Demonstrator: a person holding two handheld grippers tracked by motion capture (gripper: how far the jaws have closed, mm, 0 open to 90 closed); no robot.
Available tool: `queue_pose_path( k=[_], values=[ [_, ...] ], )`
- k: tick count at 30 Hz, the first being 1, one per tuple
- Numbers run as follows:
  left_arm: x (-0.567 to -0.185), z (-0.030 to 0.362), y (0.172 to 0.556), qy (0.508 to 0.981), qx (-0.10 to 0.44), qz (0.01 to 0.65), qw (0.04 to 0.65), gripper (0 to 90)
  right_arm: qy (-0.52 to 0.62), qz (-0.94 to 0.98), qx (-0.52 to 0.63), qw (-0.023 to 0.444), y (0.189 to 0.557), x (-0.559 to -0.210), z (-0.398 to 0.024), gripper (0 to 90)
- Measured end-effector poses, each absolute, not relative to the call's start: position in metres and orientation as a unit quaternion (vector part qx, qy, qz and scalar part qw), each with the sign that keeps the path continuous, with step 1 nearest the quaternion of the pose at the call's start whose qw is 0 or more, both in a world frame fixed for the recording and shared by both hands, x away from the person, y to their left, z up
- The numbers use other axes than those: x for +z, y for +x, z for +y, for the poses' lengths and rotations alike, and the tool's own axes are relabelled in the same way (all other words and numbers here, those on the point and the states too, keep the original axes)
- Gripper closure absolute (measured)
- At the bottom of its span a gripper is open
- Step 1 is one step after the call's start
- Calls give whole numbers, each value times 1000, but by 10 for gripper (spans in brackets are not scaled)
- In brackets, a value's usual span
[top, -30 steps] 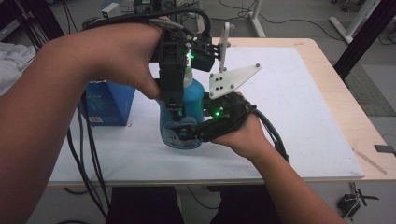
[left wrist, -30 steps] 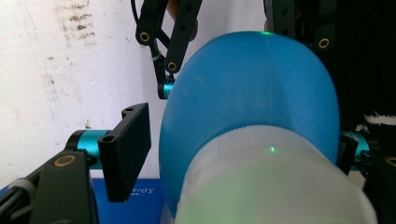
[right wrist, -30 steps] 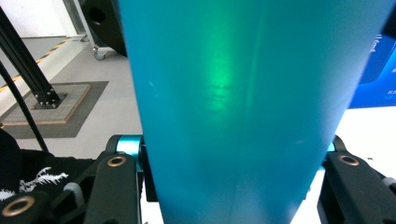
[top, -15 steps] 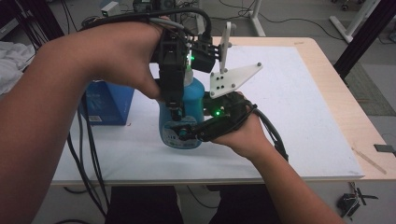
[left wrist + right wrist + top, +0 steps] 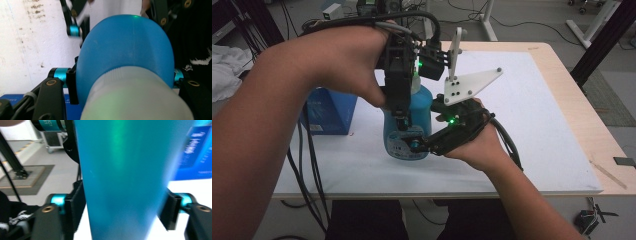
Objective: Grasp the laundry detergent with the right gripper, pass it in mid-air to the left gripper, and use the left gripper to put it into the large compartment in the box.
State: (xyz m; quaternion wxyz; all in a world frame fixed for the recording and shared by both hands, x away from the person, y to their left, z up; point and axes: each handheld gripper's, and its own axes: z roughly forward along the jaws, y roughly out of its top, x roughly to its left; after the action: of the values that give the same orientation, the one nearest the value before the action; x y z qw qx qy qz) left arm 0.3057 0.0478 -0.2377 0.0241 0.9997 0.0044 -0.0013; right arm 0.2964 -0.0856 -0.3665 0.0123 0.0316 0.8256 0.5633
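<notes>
Left gripper (image 5: 403,116) is clamped on the blue bottle (image 5: 408,131), upright on the table (image 5: 537,125). Right gripper (image 5: 419,145) jaws, just opening, flank the bottle's lower body; pad (image 5: 172,211) contact is unclear. Bottle label is hidden.

I am working in what looks like a lab or test room, not a home. My tabletop (image 5: 562,165) is a pale wooden board with a white mat (image 5: 532,125) laid over it, standing on a grey floor (image 5: 532,20). Thick black cables (image 5: 307,170) hang down past its near-left edge, and more cables and boxy equipment (image 5: 362,7) crowd the floor behind it. White wheeled stand legs (image 5: 484,20) and black metal frame posts (image 5: 607,40) stand around the far side. My right tool's camera shows a grey floor mat (image 5: 22,178) and a wheeled case (image 5: 53,141) farther off.
</notes>
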Motion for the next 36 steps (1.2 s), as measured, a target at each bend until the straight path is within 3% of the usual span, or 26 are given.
queue_pose_path(
  k=[1, 12, 20, 27, 29, 36],
  values=[
    [-238, 49, 306, 1000, -2, 9, 23, 387, 41, 829, 557, 24, 296, -366, -91, 227],
    [-230, 57, 312, 999, 0, 33, 18, 387, 64, 842, 535, 36, 296, -355, -118, 219],
    [-217, 67, 317, 998, 6, 54, 21, 386, 101, 863, 496, 13, 298, -338, -134, 182],
    [-201, 79, 322, 996, 20, 83, 19, 385, 112, 885, 451, 28, 302, -322, -145, 180],
    [-197, 84, 324, 995, 22, 92, 19, 385, 116, 890, 440, 34, 303, -317, -147, 107],
    [-177, 99, 330, 989, 23, 145, 26, 384, 115, 908, 401, 40, 306, -301, -151, 106]
  ],
)
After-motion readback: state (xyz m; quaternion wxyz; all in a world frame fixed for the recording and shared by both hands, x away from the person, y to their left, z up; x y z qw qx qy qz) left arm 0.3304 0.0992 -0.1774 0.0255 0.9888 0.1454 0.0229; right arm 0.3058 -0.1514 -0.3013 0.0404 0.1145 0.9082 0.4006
